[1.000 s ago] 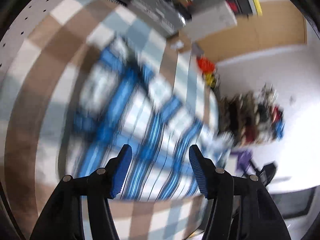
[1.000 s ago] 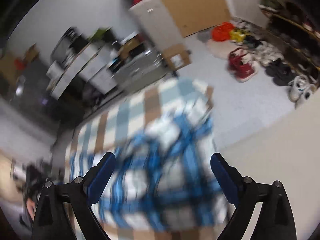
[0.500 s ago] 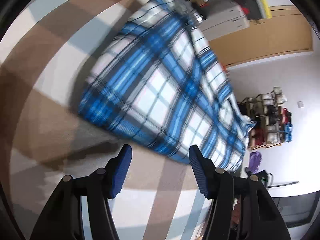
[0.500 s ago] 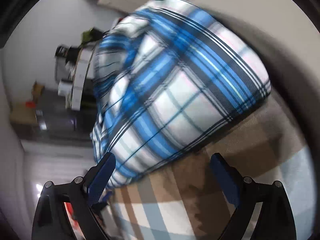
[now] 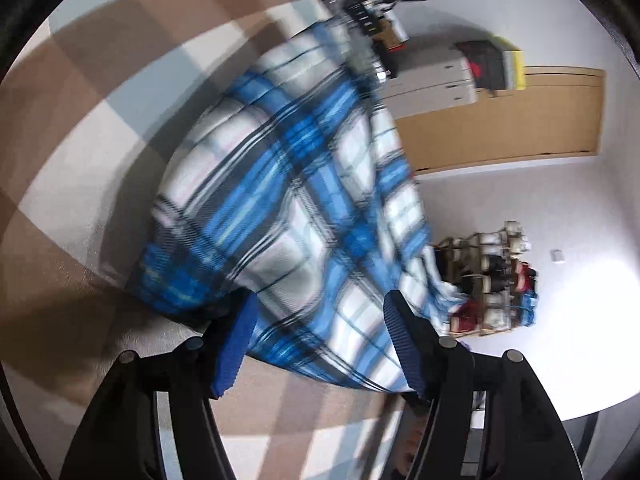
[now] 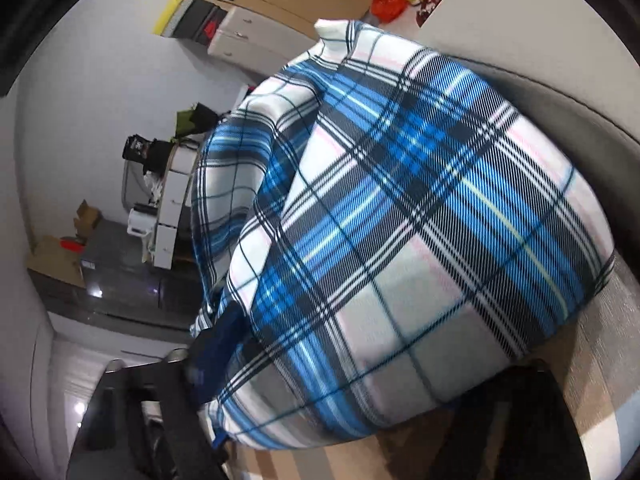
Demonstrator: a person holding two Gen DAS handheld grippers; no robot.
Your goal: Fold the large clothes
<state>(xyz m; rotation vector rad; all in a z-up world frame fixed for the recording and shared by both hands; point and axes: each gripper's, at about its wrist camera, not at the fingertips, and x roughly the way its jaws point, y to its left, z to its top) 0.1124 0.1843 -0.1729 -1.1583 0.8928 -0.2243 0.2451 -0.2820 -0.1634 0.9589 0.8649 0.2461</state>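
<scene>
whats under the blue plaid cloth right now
The blue plaid cloth lies on a brown, white and grey checked table cover, which shows all round its edges. Whatever sits directly beneath the cloth's middle is covered.

Motion-blurred across the plaid garment (image 5: 288,208) in the left wrist view, weave unreadable. Far edge lost behind cabinet clutter (image 5: 372,36). Shoe rack (image 5: 492,280) contents too small to name. In the right wrist view, right claw (image 6: 360,364) mostly buried under plaid garment (image 6: 400,208); one finger hidden, grip state unreadable.
</scene>
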